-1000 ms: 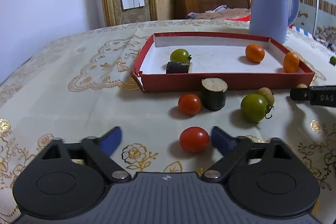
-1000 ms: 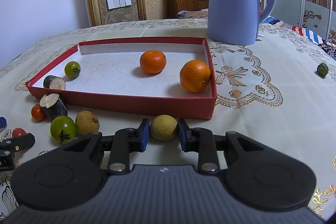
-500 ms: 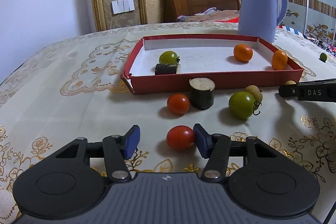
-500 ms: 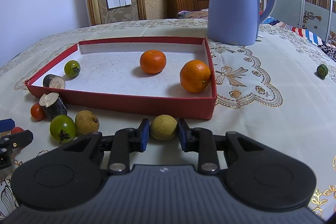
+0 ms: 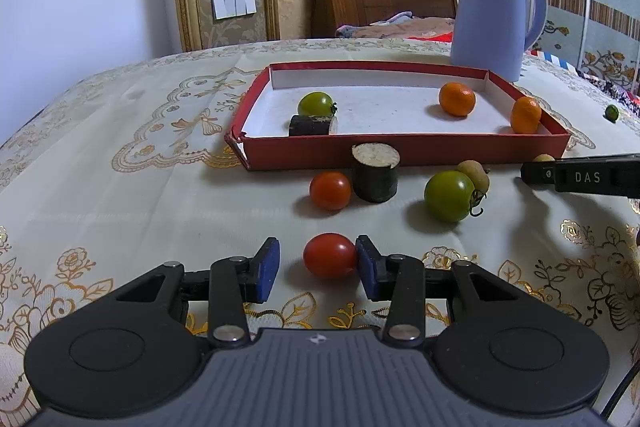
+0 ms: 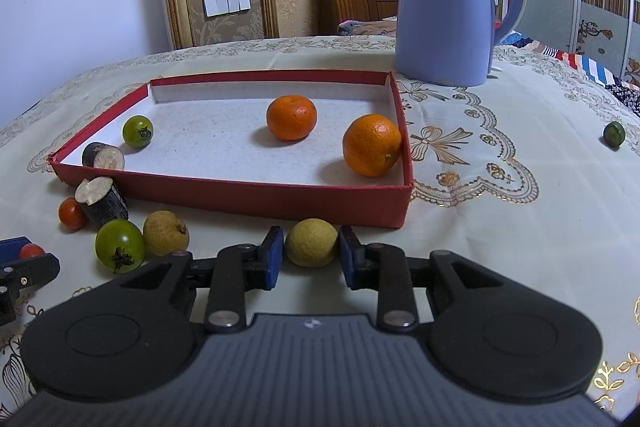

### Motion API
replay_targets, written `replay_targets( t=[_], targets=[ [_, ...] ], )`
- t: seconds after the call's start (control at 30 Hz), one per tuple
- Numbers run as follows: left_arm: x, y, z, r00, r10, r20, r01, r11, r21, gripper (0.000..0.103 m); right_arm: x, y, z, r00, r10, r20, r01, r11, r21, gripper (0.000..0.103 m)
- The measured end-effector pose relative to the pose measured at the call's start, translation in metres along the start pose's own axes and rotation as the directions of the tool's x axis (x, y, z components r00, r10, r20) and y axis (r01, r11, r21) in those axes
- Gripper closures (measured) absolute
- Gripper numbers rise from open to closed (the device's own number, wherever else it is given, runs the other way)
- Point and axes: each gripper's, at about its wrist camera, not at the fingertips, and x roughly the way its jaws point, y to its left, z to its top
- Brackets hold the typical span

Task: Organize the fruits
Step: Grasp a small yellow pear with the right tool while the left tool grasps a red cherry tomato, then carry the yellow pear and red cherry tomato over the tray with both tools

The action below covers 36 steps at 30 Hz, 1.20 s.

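On a table draped in a cream cloth with gold embroidery (image 5: 120,147), the left gripper (image 5: 318,265) stands with its blue-padded jaws parted around a round red cherry tomato (image 5: 330,255); the right-side pad touches the fruit, the other stands apart from it. Just beyond lie a second red tomato (image 5: 330,190), an upright dark cylinder with a pale cut top (image 5: 375,173), a large green tomato (image 5: 450,195) and a tan longan (image 5: 473,175). Behind them sits a shallow red cardboard tray with a white floor (image 6: 224,191), holding a small green tomato (image 6: 137,131), a dark stub (image 6: 103,156) and two orange mandarins (image 6: 291,117). Farther right, the right gripper (image 6: 310,251) brackets a yellowish round longan (image 6: 311,243) on the cloth just before the tray's front wall, its pads at or very near the fruit's sides; whether they grip it cannot be told. A lavender plastic kettle (image 6: 448,3) stands behind.
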Motion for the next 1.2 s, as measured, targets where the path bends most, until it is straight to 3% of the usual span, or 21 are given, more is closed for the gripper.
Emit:
replay_targets(
  t=[0.83,1.0,1.2],
  targets=[
    [0.015,-0.003,0.008,0.999,0.026,0.021,-0.026,1.000,0.007,0.064,0.000,0.003,0.000,1.000,-0.008,-0.002,0.008,1.000,-0.021,0.073],
    [0.010,-0.004,0.006,1.000,0.006,0.018,-0.006,1.000,0.025,0.072,0.000,0.002,0.000,1.000,-0.004,-0.001,0.004,1.000,-0.014,0.074],
    [0.007,-0.006,0.004,1.000,0.001,0.018,-0.002,0.999,0.045,0.072,0.000,0.004,0.000,1.000,-0.007,-0.004,0.007,1.000,-0.027,0.071]
  ],
)
